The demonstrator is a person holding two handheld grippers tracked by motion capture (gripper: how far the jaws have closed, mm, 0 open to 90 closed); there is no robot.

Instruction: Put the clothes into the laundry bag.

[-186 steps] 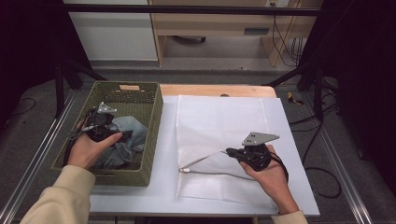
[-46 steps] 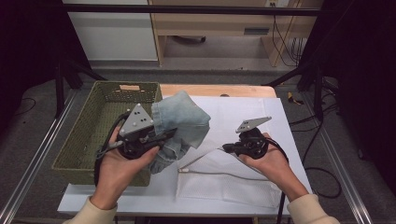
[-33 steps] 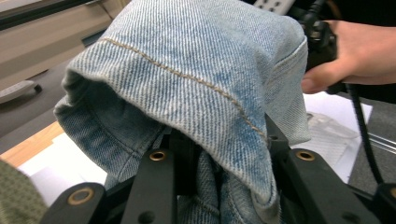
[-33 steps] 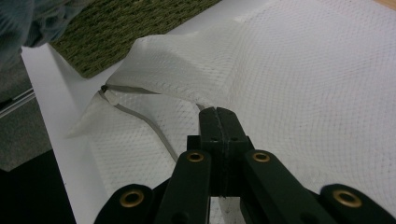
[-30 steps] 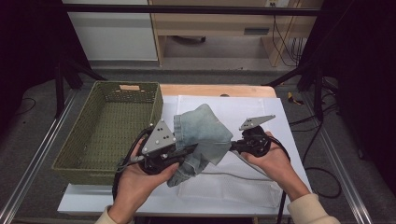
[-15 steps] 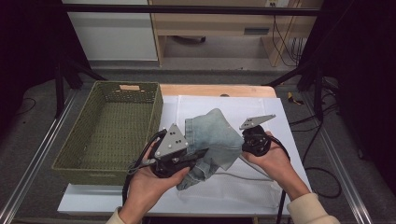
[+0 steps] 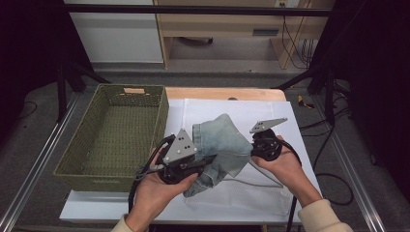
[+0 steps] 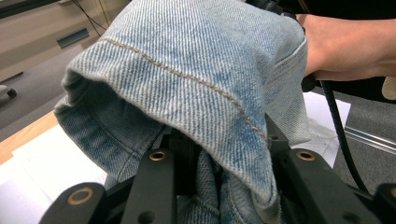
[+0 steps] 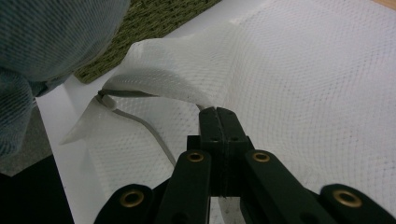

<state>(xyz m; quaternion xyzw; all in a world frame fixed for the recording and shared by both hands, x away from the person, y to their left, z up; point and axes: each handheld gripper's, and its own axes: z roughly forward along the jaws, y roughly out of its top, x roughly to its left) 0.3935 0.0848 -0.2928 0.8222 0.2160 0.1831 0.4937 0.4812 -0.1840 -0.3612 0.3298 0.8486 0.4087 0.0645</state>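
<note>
High view: denim garment [image 7: 220,145] hangs just right of the basket [image 7: 116,135], above the mesh bag [image 7: 251,188] on the bench. Left claw view: left claw [image 8: 219,154] clamped on a thick fold — soft, floppy, prob. heavyish; grip at seam/hem. Right claw view: right claw [image 9: 218,114] pinched on bag's lifted rim — thin, light, limp.

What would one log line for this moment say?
left gripper: shut on denim garment, held above table | right gripper: shut on white mesh bag edge, lifting it open | green basket: empty
</note>
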